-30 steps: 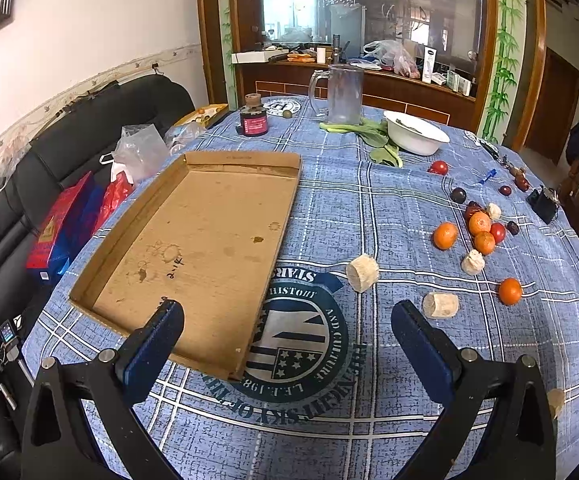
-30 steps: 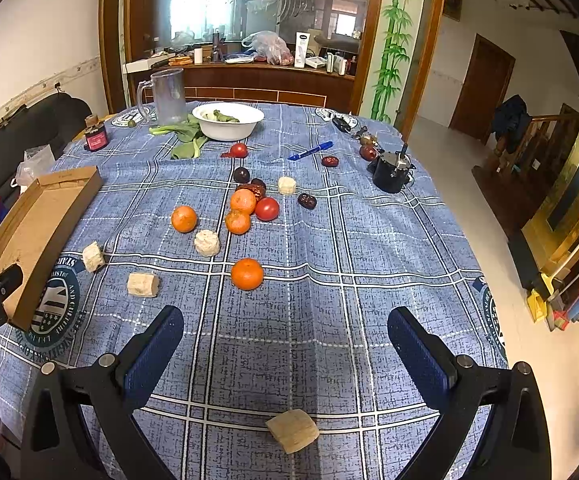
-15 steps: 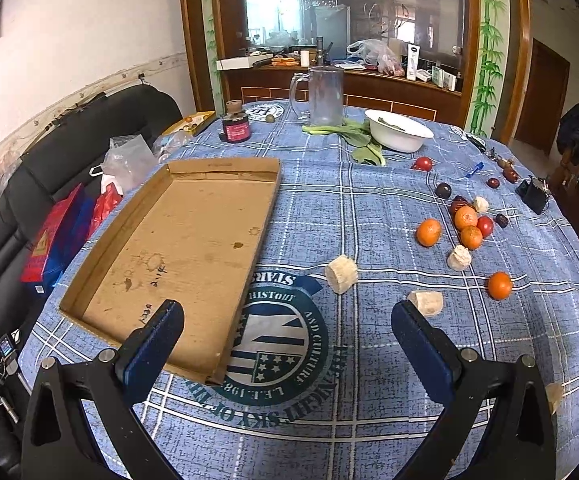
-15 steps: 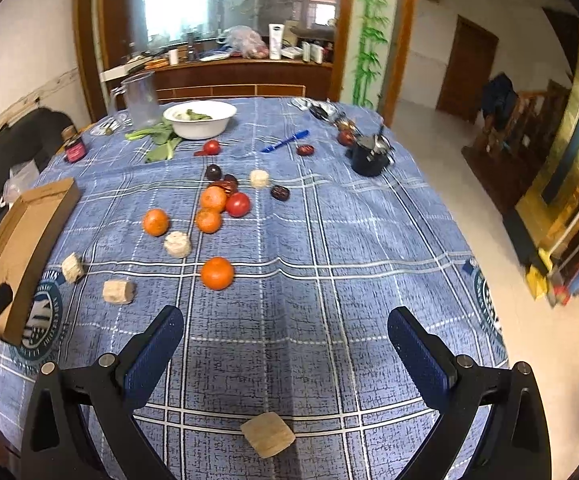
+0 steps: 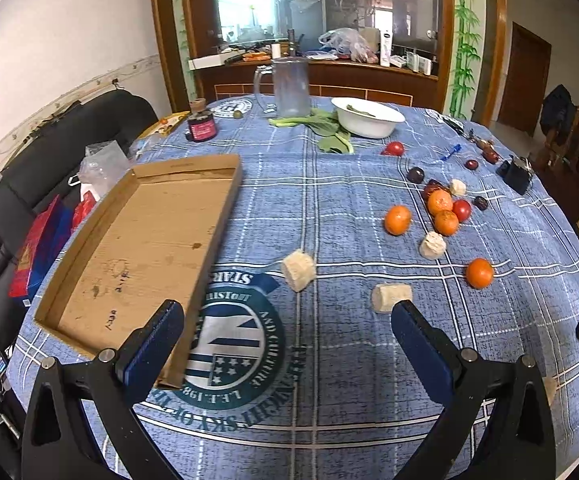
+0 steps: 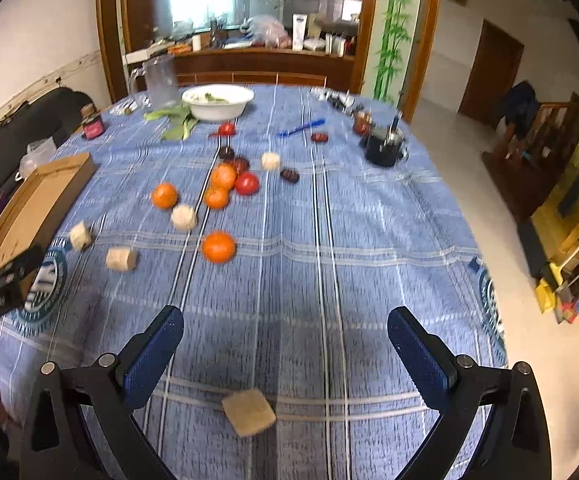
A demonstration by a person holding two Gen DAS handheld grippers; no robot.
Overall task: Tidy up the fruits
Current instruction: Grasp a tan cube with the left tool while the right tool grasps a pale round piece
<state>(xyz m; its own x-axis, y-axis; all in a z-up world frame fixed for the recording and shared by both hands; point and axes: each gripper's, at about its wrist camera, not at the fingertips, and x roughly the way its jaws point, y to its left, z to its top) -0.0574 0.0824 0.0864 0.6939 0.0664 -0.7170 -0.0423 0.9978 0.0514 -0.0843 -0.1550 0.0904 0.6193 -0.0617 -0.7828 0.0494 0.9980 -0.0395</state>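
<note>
Left gripper (image 5: 287,338): fingers (image 5: 155,344) spread wide, nothing between, held above desk (image 5: 329,360), pointing forward and down. Right gripper (image 6: 285,342): fingers (image 6: 419,354) also wide apart, empty, hovering over desk. Left gripper's body visible at left edge of right wrist view.

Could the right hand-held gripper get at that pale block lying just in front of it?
Probably yes. The right hand-held gripper is open and empty, and the pale block lies alone on the blue tablecloth between its fingers, with nothing in the way.
</note>
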